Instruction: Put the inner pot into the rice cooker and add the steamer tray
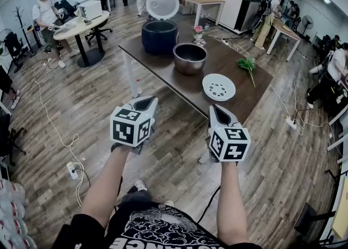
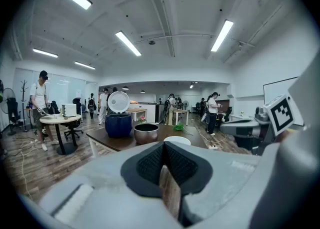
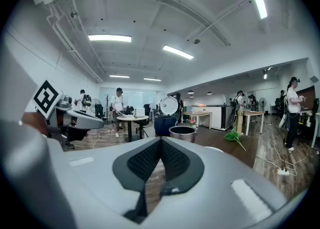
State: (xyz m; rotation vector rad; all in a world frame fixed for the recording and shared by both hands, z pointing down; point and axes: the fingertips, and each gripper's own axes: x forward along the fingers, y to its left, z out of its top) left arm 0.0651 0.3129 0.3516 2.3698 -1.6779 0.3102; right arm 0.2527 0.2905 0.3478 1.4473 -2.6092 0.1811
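Both claws are clenched on nothing. The left gripper point(image 1: 144, 103) and right gripper point(image 1: 218, 111) hang side by side, short of the dark brown table point(image 1: 157, 68). Just ahead of the right one lies the white perforated steamer tray point(image 1: 218, 87). Farther ahead stands the round steel inner pot point(image 1: 190, 57), and beyond it the dark blue rice cooker point(image 1: 160, 36), lid up. By my reading no step has begun. The next move calls for closing in, opening the jaws and taking the pot's rim.

The only lettering to be made out is white print on the person's black T-shirt point(image 1: 163, 230), cut off at the lower edge, where the letters look like "ANCE". The white cube point(image 1: 130, 127) on the left tool point(image 1: 145, 102) and the white cube point(image 1: 229, 143) on the right tool point(image 1: 218, 112) bear black square code patterns, not words.
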